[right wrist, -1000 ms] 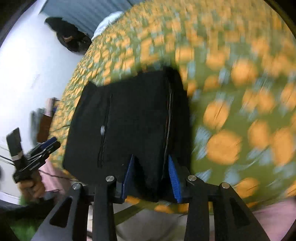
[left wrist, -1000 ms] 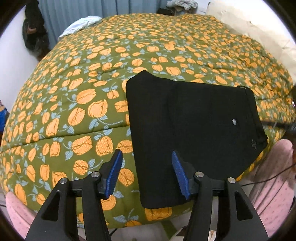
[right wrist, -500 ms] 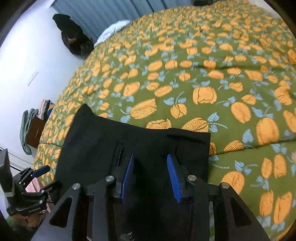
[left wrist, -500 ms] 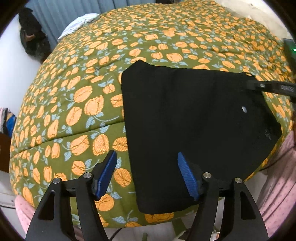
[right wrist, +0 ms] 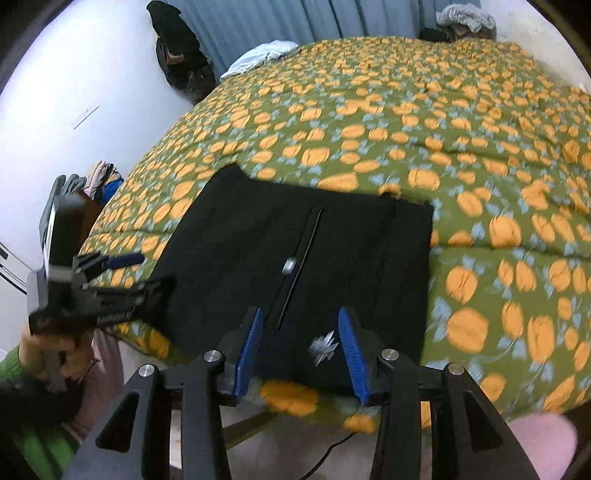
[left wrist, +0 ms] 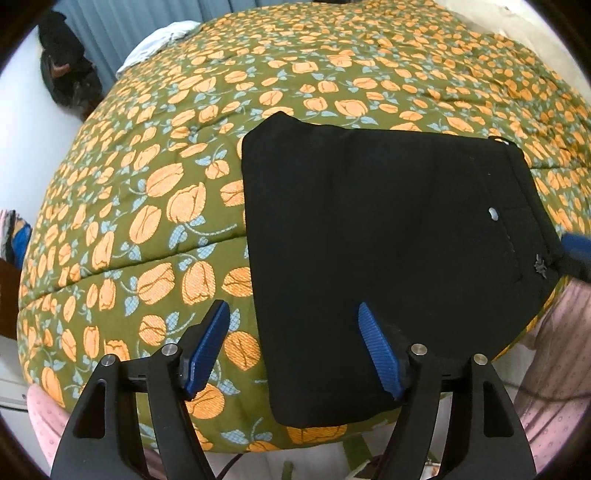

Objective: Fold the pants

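The black pants lie folded into a flat packet on the near edge of the bed, with a silver button and a small silver emblem showing. They also show in the right wrist view. My left gripper is open and empty, just above the packet's near left corner. My right gripper is open and empty over the packet's near edge, astride the emblem. The left gripper also shows in the right wrist view, at the packet's left side.
The bed has an olive quilt with orange tulips. A white cloth lies at the far edge by blue curtains. A dark bag hangs on the white wall. Clothes sit left of the bed.
My right gripper has pulled back toward the bed's near edge and let go of the pants; the packet now lies flat. My left gripper stays open and has barely moved.
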The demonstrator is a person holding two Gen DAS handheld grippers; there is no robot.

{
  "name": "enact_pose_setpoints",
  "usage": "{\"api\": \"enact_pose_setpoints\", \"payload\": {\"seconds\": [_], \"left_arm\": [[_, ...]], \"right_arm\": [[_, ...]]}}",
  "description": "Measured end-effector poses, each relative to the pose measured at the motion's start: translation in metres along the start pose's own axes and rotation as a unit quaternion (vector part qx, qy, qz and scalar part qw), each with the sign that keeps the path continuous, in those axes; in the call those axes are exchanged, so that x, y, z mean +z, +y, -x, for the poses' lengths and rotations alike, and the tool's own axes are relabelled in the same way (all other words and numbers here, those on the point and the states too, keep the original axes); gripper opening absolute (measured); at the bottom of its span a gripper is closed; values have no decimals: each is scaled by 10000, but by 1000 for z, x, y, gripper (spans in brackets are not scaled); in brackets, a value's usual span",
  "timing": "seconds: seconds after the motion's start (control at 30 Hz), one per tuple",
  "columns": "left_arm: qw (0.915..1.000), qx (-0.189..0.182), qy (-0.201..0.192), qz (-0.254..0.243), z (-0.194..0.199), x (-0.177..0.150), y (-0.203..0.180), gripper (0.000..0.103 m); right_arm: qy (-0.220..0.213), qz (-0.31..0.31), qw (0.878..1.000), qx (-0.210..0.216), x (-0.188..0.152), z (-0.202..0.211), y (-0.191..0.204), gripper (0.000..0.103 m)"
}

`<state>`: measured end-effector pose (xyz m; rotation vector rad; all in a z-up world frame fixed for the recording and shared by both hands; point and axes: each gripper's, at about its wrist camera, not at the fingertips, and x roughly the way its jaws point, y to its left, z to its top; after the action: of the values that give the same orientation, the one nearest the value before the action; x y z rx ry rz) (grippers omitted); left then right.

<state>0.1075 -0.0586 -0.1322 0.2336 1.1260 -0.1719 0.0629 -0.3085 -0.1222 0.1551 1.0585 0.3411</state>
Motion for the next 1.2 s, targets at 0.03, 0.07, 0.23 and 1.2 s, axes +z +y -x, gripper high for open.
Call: {"api": "enact_pose_setpoints", "payload": {"seconds": [0.03, 0.07, 0.23, 1.2], "left_arm": [[10000, 1, 7, 4, -1, 0, 0, 75], [10000, 6, 11, -1, -1, 0, 0, 75], [10000, 41, 39, -63, -4, -3, -3, 78], [9995, -117, 187, 221, -19, -11, 6, 96]], "right_arm": [[82, -34, 10000, -17, -4, -5, -1, 44], [191, -83, 9997, -91, -10, -11, -3, 44], [355, -243, 9990, -102, -23, -26, -11, 44], [407, -266, 9988, -11, -28, -44, -9, 54]]}}
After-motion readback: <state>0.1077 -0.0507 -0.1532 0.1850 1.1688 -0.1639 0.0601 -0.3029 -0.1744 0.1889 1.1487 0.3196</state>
